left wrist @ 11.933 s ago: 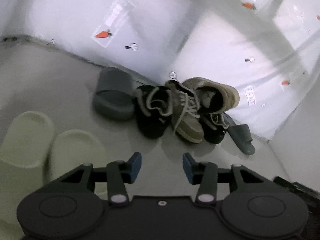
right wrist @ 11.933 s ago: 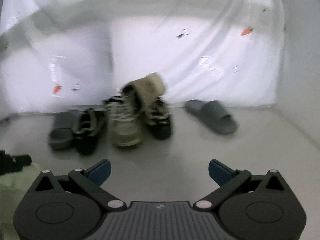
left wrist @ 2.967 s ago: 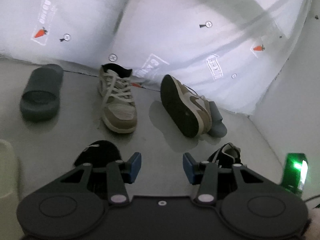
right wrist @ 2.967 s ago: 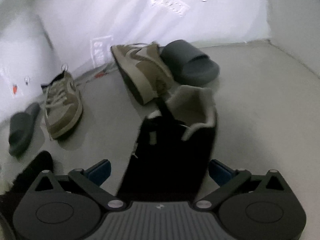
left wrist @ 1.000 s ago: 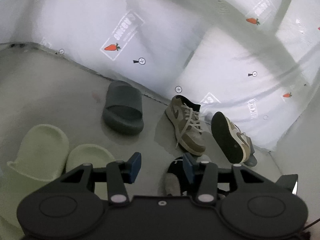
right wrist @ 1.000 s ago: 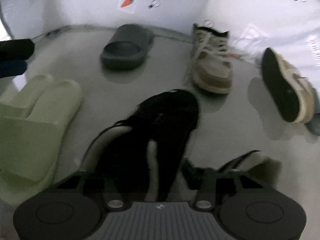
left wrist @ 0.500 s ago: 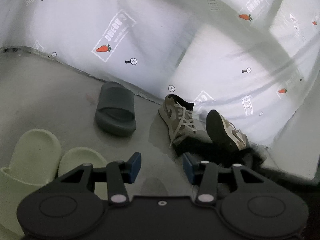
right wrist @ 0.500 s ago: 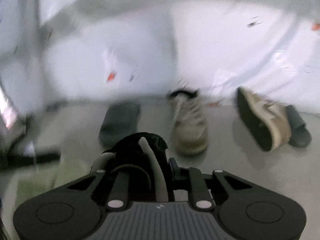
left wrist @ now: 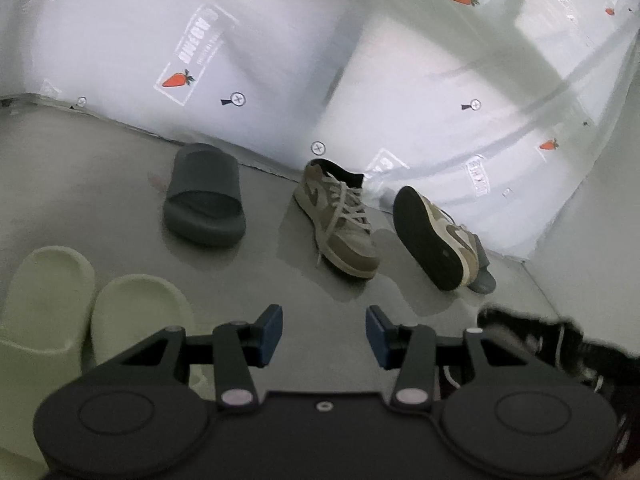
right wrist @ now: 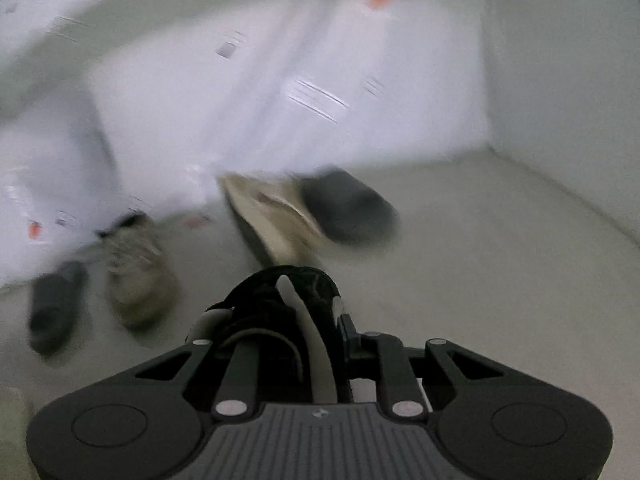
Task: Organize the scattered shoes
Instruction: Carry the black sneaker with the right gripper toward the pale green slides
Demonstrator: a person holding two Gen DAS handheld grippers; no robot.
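Right hand-held gripper is carrying the black shoe, clamped; left hand-held gripper is idling wide, empty. Next: probably setting it down on the floor beside its mate.

Grey floor: green slides at 8 o'clock, grey slide at 11, tan sneakers at 1.
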